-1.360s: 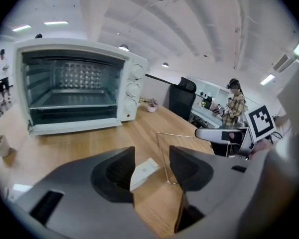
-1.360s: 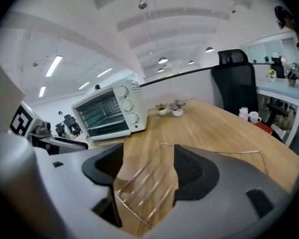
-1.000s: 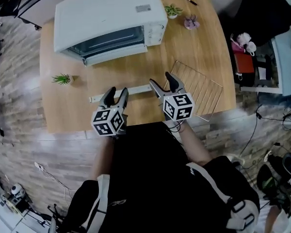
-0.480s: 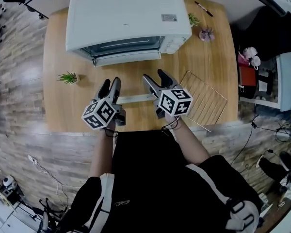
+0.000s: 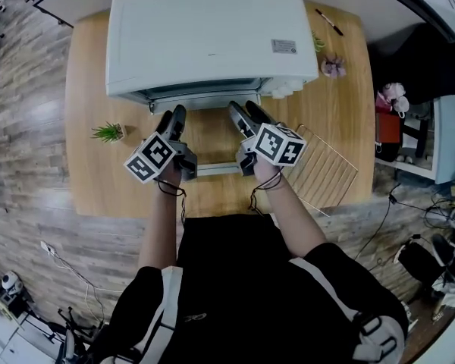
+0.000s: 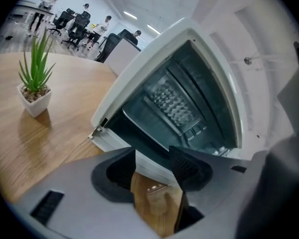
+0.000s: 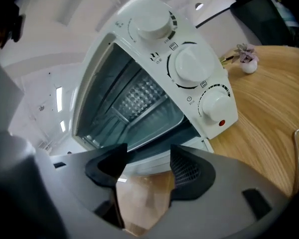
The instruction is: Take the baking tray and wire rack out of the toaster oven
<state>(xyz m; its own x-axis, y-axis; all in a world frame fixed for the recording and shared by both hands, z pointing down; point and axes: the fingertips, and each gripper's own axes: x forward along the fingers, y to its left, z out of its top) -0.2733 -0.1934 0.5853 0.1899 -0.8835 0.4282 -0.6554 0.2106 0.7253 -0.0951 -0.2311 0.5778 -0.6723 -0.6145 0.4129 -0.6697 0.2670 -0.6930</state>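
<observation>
Now the white toaster oven (image 5: pixel 205 32) stands at the back of the table (image 5: pixel 87 82), door dropped open, with a dull grey baking tray (image 7: pixel 157 124) inside. The thin wire rack (image 5: pixel 327 165) lies on the table beside the right tool (image 5: pixel 243 112), whose jaws have just been closing yet stand apart, empty. The left tool (image 5: pixel 172 117) gapes empty too.

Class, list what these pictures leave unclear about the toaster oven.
- Toaster oven interior, head view: hidden under its own top.
- Label on its top, head view: print too small to read.
- Dial markings, right gripper view: too small to read.
</observation>
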